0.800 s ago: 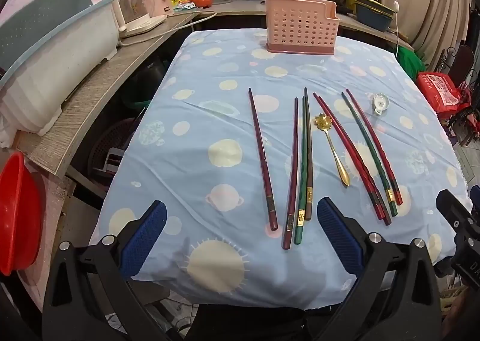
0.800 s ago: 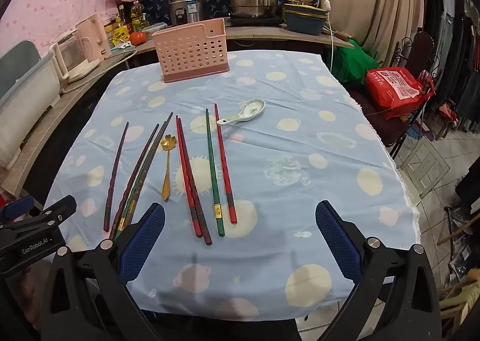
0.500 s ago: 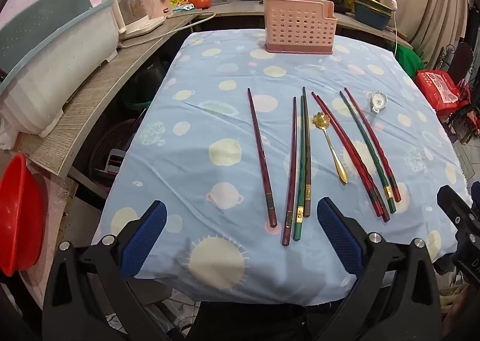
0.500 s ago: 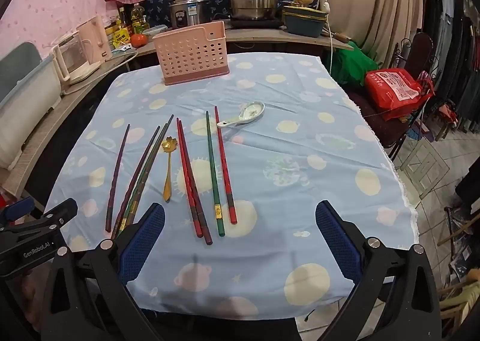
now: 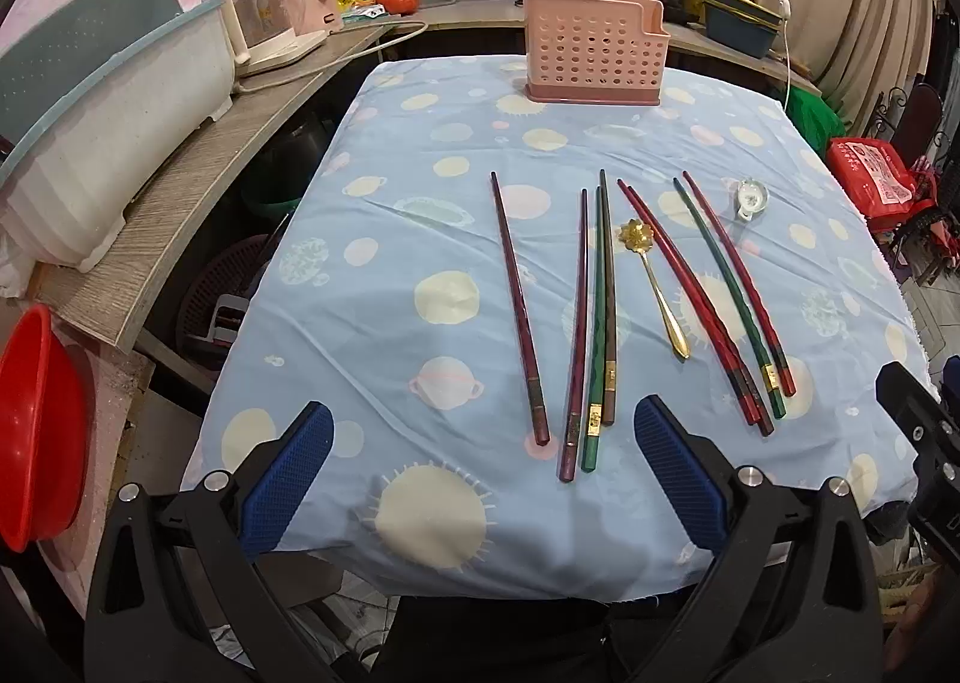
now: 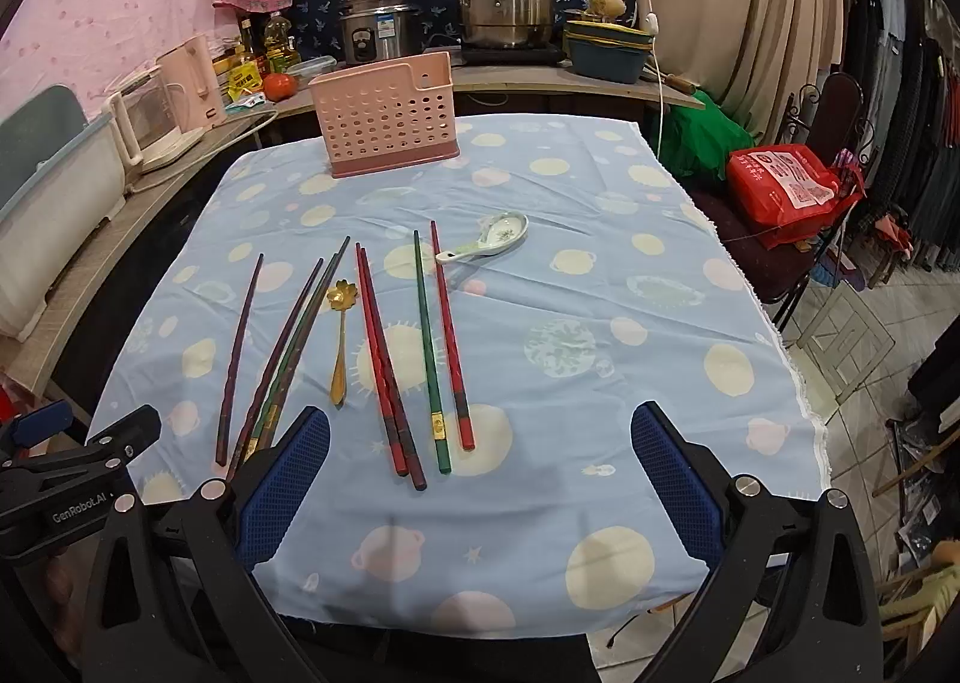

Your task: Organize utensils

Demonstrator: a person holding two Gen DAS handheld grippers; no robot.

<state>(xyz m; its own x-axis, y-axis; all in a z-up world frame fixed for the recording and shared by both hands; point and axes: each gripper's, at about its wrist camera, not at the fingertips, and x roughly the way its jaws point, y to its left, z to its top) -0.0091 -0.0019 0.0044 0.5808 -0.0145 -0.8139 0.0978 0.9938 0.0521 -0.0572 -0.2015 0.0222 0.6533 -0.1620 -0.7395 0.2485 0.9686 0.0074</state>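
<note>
A: Left wrist view — what does the utensil layout look like?

B: Eight chopsticks (image 5: 602,317) lie lengthwise on the blue planet-print tablecloth (image 5: 384,239) in dark red, bright red, green and brown; several carry gold bands near their near ends. A gold spoon (image 5: 657,287) with a flower-shaped bowl lies among them; a white ceramic spoon (image 6: 489,239) with green print lies to the right. The pink perforated holder (image 5: 594,56) stands at the far edge.

A: Gripper condition?

B: Left gripper (image 5: 480,479) and right gripper (image 6: 480,479) — fingers spread wide, nothing between them, both over the near edge.

A: Legible markings?

B: "GenRobot.AI" on the left gripper's body in the right wrist view. The red bag (image 6: 786,185) carries print too small to read.
</note>
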